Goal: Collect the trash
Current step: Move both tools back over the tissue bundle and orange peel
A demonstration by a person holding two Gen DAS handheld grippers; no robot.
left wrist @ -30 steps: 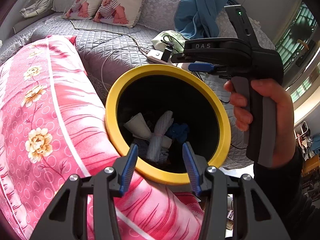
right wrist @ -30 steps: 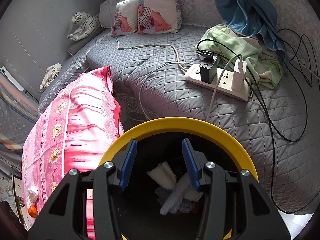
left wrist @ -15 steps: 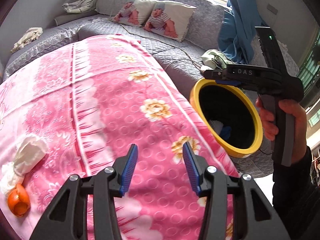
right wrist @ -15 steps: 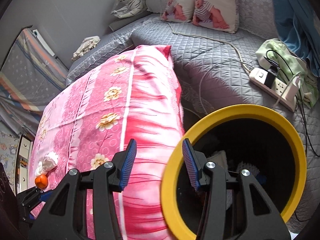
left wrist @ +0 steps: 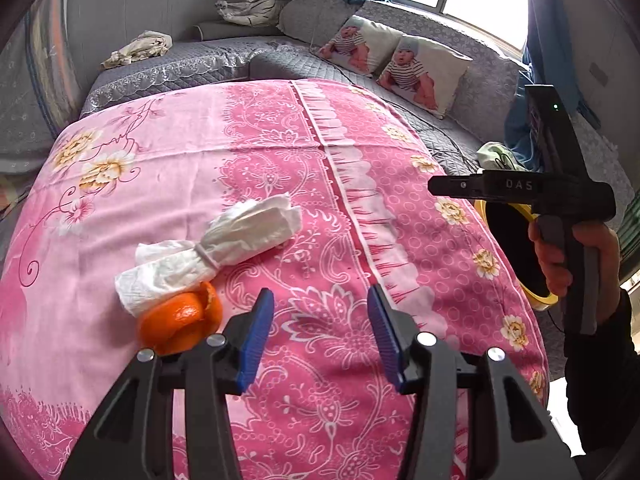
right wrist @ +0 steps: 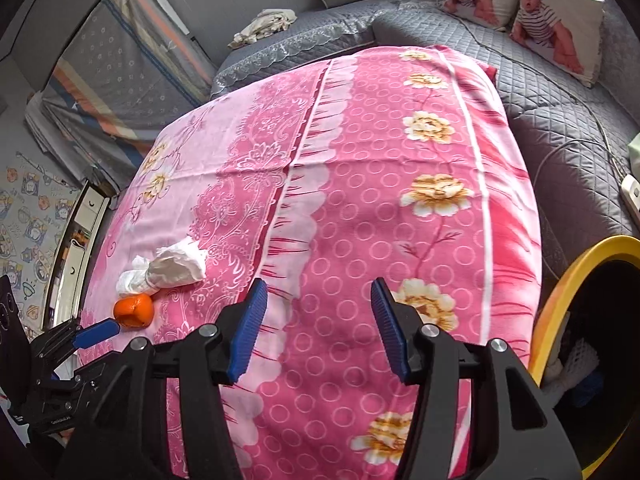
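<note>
A white tissue bundle tied with a band lies on the pink flowered cloth, touching an orange peel. My left gripper hovers just right of the peel, open and empty. In the right wrist view the tissue bundle and orange peel lie far to the left, with a left fingertip beside the peel. My right gripper is above the middle of the cloth; its jaws are opening with nothing between them. The yellow-rimmed bin stands at the right with trash inside.
A grey quilted sofa wraps around the back and right, carrying two baby-print pillows, a cable and a power strip. A plush tiger and crumpled cloth sit at the back. A hand holds the right gripper's handle.
Both grippers have swung left, away from the bin's mouth, to above the pink cloth. The tissue bundle and orange peel have come close to the left gripper. The right jaws stand slightly wider.
</note>
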